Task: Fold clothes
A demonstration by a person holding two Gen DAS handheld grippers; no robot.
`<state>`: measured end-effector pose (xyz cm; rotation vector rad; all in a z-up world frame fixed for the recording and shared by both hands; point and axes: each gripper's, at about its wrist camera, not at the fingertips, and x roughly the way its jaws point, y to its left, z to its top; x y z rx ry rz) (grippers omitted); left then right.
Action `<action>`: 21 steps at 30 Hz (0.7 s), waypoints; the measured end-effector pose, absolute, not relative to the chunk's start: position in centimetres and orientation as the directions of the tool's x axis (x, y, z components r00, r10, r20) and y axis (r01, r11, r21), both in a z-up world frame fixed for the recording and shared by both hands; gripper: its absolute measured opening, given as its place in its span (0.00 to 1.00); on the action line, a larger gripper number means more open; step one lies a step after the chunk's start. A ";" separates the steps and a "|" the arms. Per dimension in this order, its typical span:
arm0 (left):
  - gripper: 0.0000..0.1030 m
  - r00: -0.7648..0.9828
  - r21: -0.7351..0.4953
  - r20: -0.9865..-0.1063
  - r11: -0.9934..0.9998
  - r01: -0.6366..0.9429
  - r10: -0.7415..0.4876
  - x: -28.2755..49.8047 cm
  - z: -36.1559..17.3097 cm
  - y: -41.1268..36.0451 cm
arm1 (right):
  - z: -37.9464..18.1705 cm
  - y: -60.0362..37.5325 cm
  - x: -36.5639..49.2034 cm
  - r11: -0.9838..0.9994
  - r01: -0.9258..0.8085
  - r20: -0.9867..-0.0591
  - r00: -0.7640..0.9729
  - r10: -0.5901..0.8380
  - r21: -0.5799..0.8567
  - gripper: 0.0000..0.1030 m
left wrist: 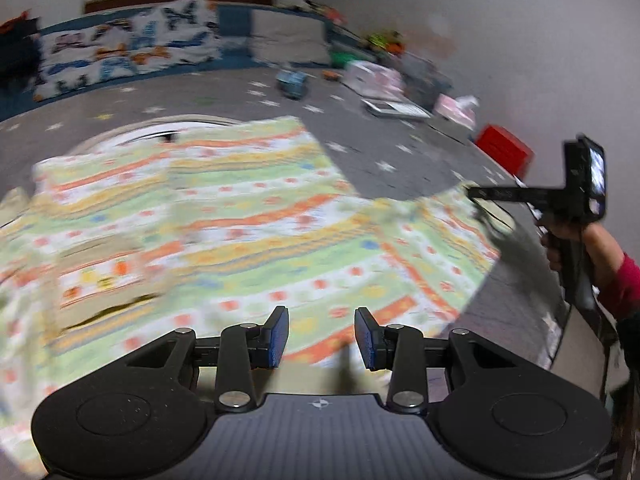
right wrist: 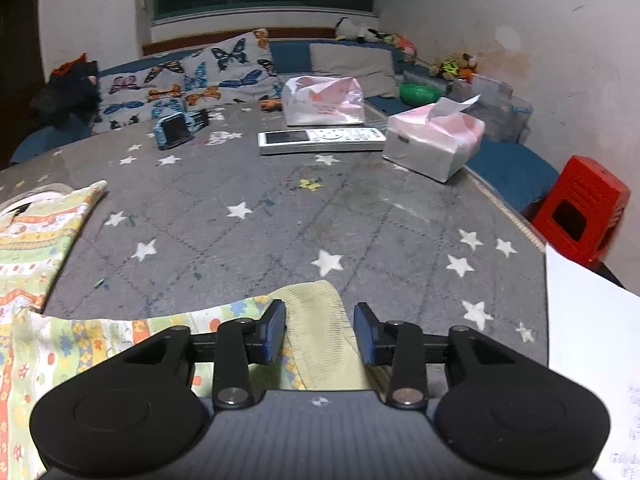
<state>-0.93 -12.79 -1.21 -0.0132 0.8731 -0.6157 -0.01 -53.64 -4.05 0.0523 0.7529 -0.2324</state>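
Right gripper (right wrist: 320,332): blue pads parted, the garment's pale ribbed cuff (right wrist: 320,320) lying between them; left pad right at the cuff's edge, right pad showing a sliver of gap, no squeeze visible.
Garment (right wrist: 36,248): striped and patterned in green, orange and yellow, spread flat on the grey star-print bed cover (right wrist: 280,220); in the right wrist view it runs along the cover's left edge and near edge, ending at the cuff under the jaws.
Left gripper (left wrist: 322,336): pads apart over the middle of the garment (left wrist: 240,216), cloth beneath the gap; whether the tips touch it, cannot tell. Picture badly blurred.
Left view only: the whole spread of the garment, and at the far right a hand (left wrist: 568,240) in a red sleeve holding the other gripper (left wrist: 476,196), its tip at the garment's right corner.
Right view only: sharp detail of the far side of the cover, with a white remote (right wrist: 320,140), a pink tissue pack (right wrist: 432,144), a pink-and-white bag (right wrist: 324,100), a blue gadget (right wrist: 176,130).
Beyond the cover: butterfly pillow (right wrist: 188,76) at the far left, red plastic stool (right wrist: 580,208) off the right edge, white paper sheet (right wrist: 592,340) at the near right corner.
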 end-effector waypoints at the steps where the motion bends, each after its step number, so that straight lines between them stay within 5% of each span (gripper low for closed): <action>1: 0.38 0.504 -0.248 -0.709 0.844 0.475 -0.492 -0.9 -1.1 -11.6 | -4.0 -53.5 0.0 0.971 0.234 -0.682 0.704 -0.197 -0.039 0.36; 14: 0.42 0.702 -0.053 -0.711 0.998 -0.020 -0.023 6.0 -1.5 2.7 | -2.8 -48.8 -1.2 0.979 0.149 -0.647 0.735 -0.202 -0.136 0.45; 21: 0.43 0.695 -0.064 -0.719 0.992 -0.110 0.031 9.3 -2.7 5.3 | -3.8 -47.6 -2.0 0.984 0.129 -0.677 0.714 -0.180 -0.125 0.47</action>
